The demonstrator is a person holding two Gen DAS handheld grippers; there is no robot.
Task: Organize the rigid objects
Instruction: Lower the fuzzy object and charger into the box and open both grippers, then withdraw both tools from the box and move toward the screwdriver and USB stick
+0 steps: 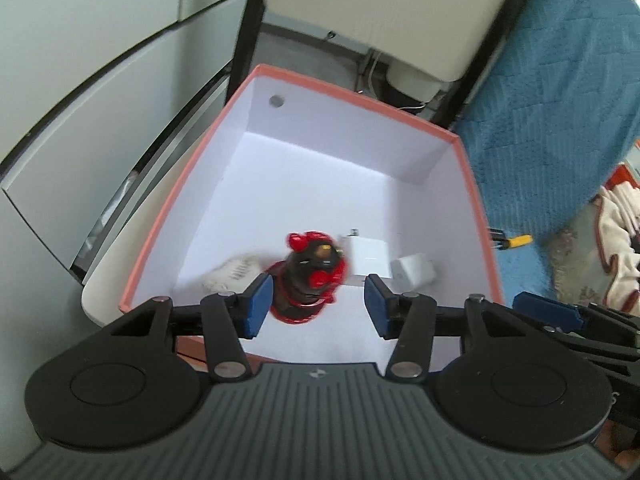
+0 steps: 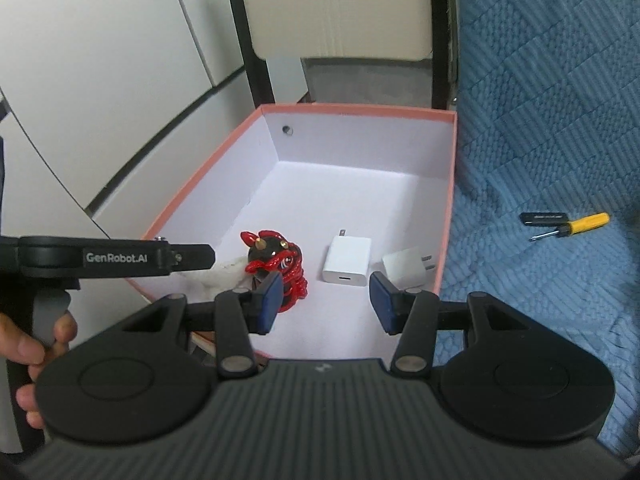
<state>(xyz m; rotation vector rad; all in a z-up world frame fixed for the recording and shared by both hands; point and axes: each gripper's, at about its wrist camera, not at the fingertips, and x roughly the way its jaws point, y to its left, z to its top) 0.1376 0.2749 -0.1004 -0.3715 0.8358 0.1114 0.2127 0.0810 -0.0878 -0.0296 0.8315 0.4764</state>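
Note:
A pink box with a white inside holds a red and black figurine, two white chargers and a white pouch. My left gripper is open and empty just above the figurine. In the right wrist view the box, the figurine, the chargers and the pouch show. My right gripper is open and empty over the box's near end. The left gripper's body shows at the left.
A yellow-handled screwdriver and a black stick lie on the blue quilt to the right of the box. White cabinet panels stand to the left. A chair stands behind the box.

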